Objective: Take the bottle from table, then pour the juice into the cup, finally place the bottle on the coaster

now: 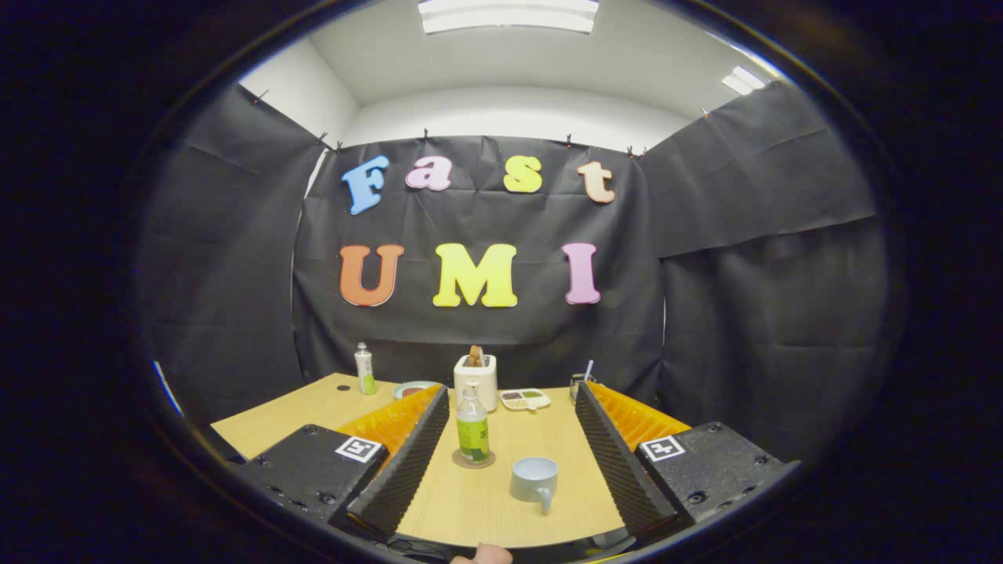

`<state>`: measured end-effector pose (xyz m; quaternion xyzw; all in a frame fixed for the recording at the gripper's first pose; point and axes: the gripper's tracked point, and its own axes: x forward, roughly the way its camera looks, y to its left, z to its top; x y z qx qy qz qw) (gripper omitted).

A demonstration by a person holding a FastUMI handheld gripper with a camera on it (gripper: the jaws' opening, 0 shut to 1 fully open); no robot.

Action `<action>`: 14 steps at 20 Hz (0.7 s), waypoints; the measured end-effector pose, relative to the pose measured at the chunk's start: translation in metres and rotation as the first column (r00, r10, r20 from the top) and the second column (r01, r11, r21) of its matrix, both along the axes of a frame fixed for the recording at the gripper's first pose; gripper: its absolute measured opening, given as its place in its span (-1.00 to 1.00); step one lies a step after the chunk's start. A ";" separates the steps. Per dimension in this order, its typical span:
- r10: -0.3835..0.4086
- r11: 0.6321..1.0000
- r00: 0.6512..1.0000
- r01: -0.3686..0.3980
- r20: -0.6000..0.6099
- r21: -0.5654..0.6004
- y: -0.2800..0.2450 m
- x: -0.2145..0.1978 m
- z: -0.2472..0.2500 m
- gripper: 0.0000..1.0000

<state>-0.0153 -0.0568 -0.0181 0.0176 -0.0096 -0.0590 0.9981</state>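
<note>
Bottle already sitting on its coaster, jaws standing wide

Fingertip of the person's hand is peeking in at the very near edge, just behind the gripper. Its jaws are spread wide and holding nothing, with bare wooden tabletop lying between the two fingers.

Just ahead, between the fingers, the cup is standing upright with its handle turned toward the gripper; I cannot tell whether any juice is in it. Slightly beyond it and to its left, the bottle is standing upright on the round coaster, well apart from both fingers. It is looking clear, with a pale cap and a green label round its lower half; how much liquid it is holding is hard to judge.

Judging by that layout, the task is either at its end or at its start. If a grasp is coming, the gripper should be travelling straight forward with the bottle centred, closing on the labelled body rather than the narrow neck, and passing left of the cup so the handle is not getting clipped.

Farther back, a white toaster, a small divided dish, a plate and a second small bottle are sitting near the booth wall.
</note>
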 end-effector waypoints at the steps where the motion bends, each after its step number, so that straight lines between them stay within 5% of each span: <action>1: 0.003 1.000 1.000 -0.003 -0.002 0.006 0.001 -0.001 -0.003 1.00; 14: 0.027 1.000 1.000 -0.027 0.001 0.009 0.010 0.001 -0.011 1.00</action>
